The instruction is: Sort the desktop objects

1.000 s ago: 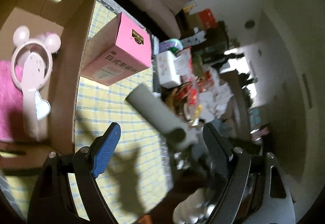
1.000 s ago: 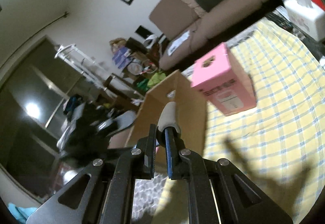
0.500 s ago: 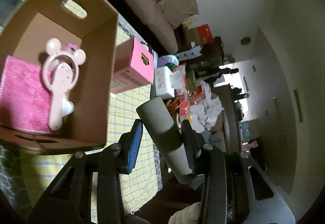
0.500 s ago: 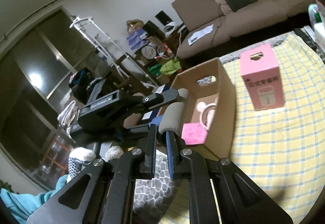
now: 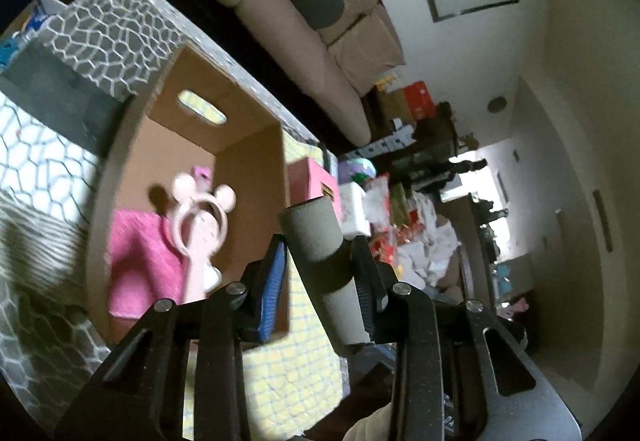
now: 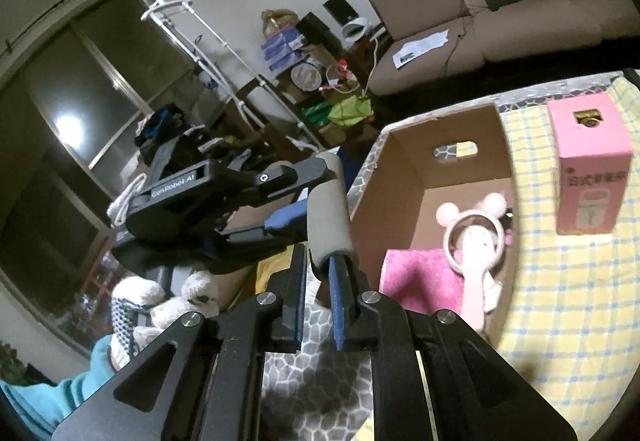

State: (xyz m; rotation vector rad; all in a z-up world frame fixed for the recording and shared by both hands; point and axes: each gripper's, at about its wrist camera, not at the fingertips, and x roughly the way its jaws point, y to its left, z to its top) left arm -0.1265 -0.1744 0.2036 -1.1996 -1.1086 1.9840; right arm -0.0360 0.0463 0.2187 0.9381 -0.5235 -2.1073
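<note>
On the yellow-checked desk (image 6: 560, 281) beside the cardboard box (image 5: 248, 177), we pinch the grey foam roller (image 5: 320, 253) with both tools, left tool (image 5: 320, 273) closing, right tool (image 6: 320, 281) clamping its end, for a handover.

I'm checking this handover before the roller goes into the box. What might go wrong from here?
1. Both claws are on the grey foam roller at once: the right claw grips its end while the left claw is closing on its middle; pulling apart could twist or drop it.
2. The cardboard box already holds a pink mouse-eared hand fan on a pink cloth, so the roller may land on the fan.
</note>
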